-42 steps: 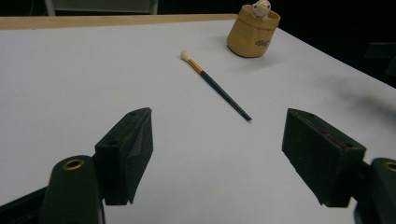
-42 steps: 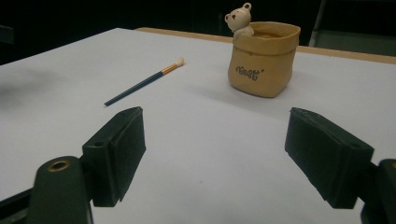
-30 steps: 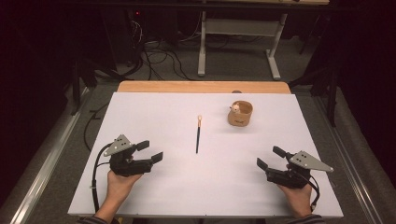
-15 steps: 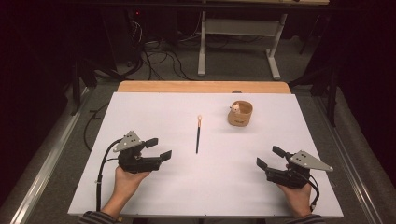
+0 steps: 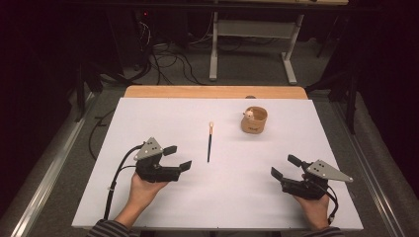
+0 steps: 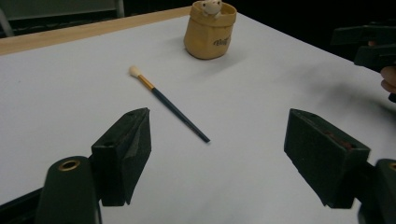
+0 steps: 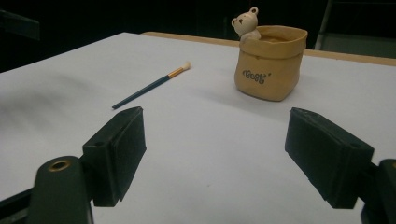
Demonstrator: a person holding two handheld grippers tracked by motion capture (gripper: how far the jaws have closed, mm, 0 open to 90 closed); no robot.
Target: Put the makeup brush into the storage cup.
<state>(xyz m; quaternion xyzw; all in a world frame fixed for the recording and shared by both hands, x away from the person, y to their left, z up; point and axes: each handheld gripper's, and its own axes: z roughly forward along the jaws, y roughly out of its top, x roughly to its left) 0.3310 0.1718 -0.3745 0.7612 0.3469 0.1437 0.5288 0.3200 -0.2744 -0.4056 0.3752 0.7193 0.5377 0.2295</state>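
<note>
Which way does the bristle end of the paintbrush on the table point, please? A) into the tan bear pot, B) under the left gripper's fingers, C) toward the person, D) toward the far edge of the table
D: in the high view the paintbrush lies flat on the white table with its pale bristle tip at the far end, apart from the tan bear pot.

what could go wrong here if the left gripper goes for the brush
The thin dark-handled paintbrush with a pale tip lies flat on the white table cover, so the open left gripper may scrape the cover or roll the brush away instead of pinching it. The tan bag-shaped pot with a small bear figure stands upright near the brush tip; a swinging handle could tip it.
</note>
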